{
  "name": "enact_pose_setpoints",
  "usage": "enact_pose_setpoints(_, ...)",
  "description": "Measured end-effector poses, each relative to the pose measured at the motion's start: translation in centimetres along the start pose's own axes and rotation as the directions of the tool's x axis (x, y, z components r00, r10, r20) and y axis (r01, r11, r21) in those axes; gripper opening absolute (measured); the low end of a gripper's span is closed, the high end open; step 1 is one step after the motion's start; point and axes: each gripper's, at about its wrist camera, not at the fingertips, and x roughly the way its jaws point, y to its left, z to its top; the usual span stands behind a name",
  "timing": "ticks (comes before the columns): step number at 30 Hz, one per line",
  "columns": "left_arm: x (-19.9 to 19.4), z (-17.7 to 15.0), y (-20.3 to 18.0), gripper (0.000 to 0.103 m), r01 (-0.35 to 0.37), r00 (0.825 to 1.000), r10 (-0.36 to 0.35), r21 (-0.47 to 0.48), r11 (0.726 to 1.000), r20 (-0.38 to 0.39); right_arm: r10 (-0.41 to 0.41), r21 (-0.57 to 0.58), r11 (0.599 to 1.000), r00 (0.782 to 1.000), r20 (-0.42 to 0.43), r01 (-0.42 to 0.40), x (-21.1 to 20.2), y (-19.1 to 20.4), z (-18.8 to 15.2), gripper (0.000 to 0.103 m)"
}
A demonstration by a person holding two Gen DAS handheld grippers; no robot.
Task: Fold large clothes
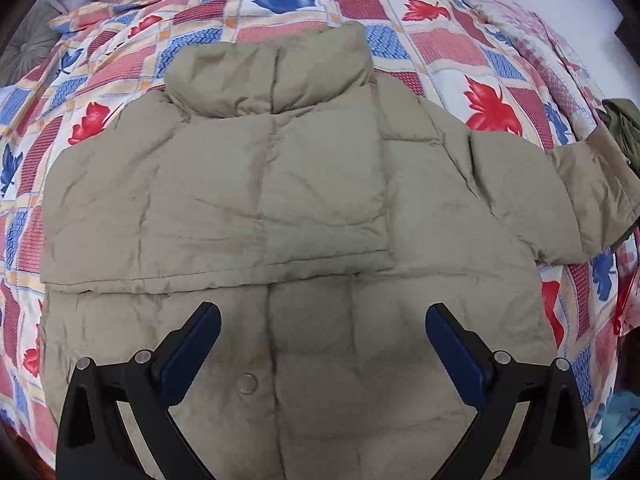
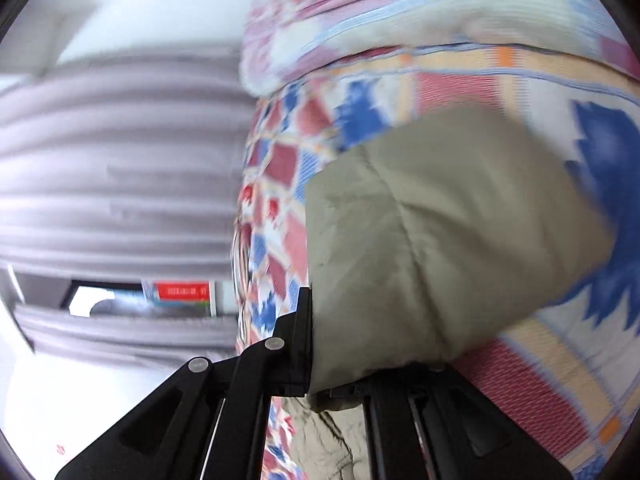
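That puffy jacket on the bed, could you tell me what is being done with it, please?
A person is folding a beige puffer jacket spread on a patterned bedspread. One sleeve already lies folded across the front. The left hand-held gripper hangs open above the hem, holding nothing. The right hand-held gripper is shut on the other sleeve.

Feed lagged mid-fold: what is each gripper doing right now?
Left gripper: open, empty, above the jacket.
Right gripper: shut on the jacket's sleeve.

patterned bedsheet (image 1: 460, 52), grey curtain (image 2: 120, 140), olive garment (image 1: 622, 128)
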Motion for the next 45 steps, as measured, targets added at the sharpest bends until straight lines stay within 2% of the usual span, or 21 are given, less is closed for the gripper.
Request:
enact_pose_setpoints(4,-0.9,0.4,3.5,0.102,-0.009,1.000,0.010,-0.042,0.999,0.027,0.001,-0.165,0.986,0.997,-0.082,-0.014,4.0,6.1,-4.1,0.005)
enact_pose_setpoints(6,-1.3,0.7,5.1,0.102,-0.019,0.999,0.022,-0.059,0.998,0.049,-0.026,-0.286,0.958,0.992,-0.123,-0.010,6.0,9.2,-7.2,0.005)
enact_pose_setpoints(7,-1.5,0.8,6.1,0.102,-0.023,0.998,0.027,-0.068,0.997,0.057,-0.058,-0.363,0.932,0.989,-0.139,0.004,7.3,10.9,-9.0,0.005)
enact_pose_setpoints(8,-1.7,0.9,7.3,0.102,-0.026,0.997,0.031,-0.082,0.996,0.065,-0.106,-0.457,0.889,0.983,-0.150,0.026,8.7,12.7,-11.3,0.005)
enact_pose_setpoints(10,-1.9,1.0,9.4,0.102,-0.033,0.996,0.042,-0.113,0.993,0.074,-0.168,-0.576,0.817,0.969,-0.178,0.036,11.1,14.7,-15.6,0.005)
enact_pose_setpoints(13,-2.1,0.7,12.5,0.102,-0.048,0.995,0.060,-0.149,0.988,0.081,-0.225,-0.650,0.760,0.945,-0.237,0.018,14.8,15.5,-21.6,0.005)
enact_pose_setpoints(15,-2.2,0.4,14.4,0.102,-0.057,0.994,0.070,-0.165,0.985,0.078,-0.267,-0.674,0.739,0.925,-0.269,0.017,16.4,15.0,-25.0,0.005)
enact_pose_setpoints(17,-2.2,0.0,16.2,0.102,-0.072,0.993,0.086,-0.173,0.982,0.077,-0.327,-0.701,0.712,0.898,-0.293,0.030,18.4,13.7,-28.5,0.005)
enact_pose_setpoints(19,-2.2,-0.3,17.4,0.102,-0.083,0.992,0.098,-0.174,0.981,0.078,-0.390,-0.719,0.692,0.873,-0.292,0.069,20.1,11.9,-30.6,0.005)
enact_pose_setpoints(21,-2.1,-0.6,18.7,0.102,-0.082,0.993,0.096,-0.177,0.981,0.073,-0.452,-0.707,0.696,0.840,-0.299,0.123,21.4,9.5,-32.4,0.005)
enact_pose_setpoints(24,-2.0,-0.7,19.9,0.102,-0.072,0.994,0.086,-0.182,0.981,0.069,-0.504,-0.659,0.725,0.807,-0.309,0.200,22.0,6.2,-33.5,0.005)
enact_pose_setpoints(26,-1.9,-0.7,20.3,0.102,-0.067,0.994,0.081,-0.178,0.982,0.070,-0.518,-0.616,0.747,0.799,-0.306,0.248,22.1,4.9,-33.3,0.005)
enact_pose_setpoints(30,-1.9,-0.3,20.2,0.102,-0.042,0.996,0.055,-0.177,0.983,0.070,-0.515,-0.552,0.782,0.797,-0.314,0.288,21.4,4.4,-32.6,0.010)
enact_pose_setpoints(31,-1.9,-0.2,20.1,0.102,-0.033,0.996,0.047,-0.176,0.984,0.072,-0.515,-0.547,0.785,0.797,-0.315,0.291,21.1,4.6,-32.6,0.021)
enact_pose_setpoints(32,-1.8,0.1,20.0,0.102,-0.023,0.997,0.036,-0.173,0.985,0.074,-0.510,-0.542,0.790,0.799,-0.319,0.287,20.7,5.0,-32.7,0.048)
enact_pose_setpoints(34,-1.7,0.6,19.7,0.102,-0.007,0.997,0.020,-0.165,0.986,0.077,-0.477,-0.531,0.807,0.815,-0.329,0.258,19.6,5.7,-32.8,0.081)
enact_pose_setpoints(38,-1.2,1.7,19.2,0.102,0.028,0.996,-0.015,-0.145,0.989,0.093,-0.454,-0.507,0.820,0.841,-0.294,0.265,16.3,6.4,-32.3,0.081)
enact_pose_setpoints(41,-0.8,2.4,19.2,0.102,0.070,0.993,-0.055,-0.147,0.987,0.102,-0.441,-0.447,0.844,0.858,-0.264,0.297,14.9,5.9,-30.5,0.081)
enact_pose_setpoints(45,-1.0,3.0,20.0,0.102,0.184,0.975,-0.162,-0.142,0.973,0.155,-0.383,-0.340,0.895,0.888,-0.256,0.288,15.1,5.4,-27.9,0.081)
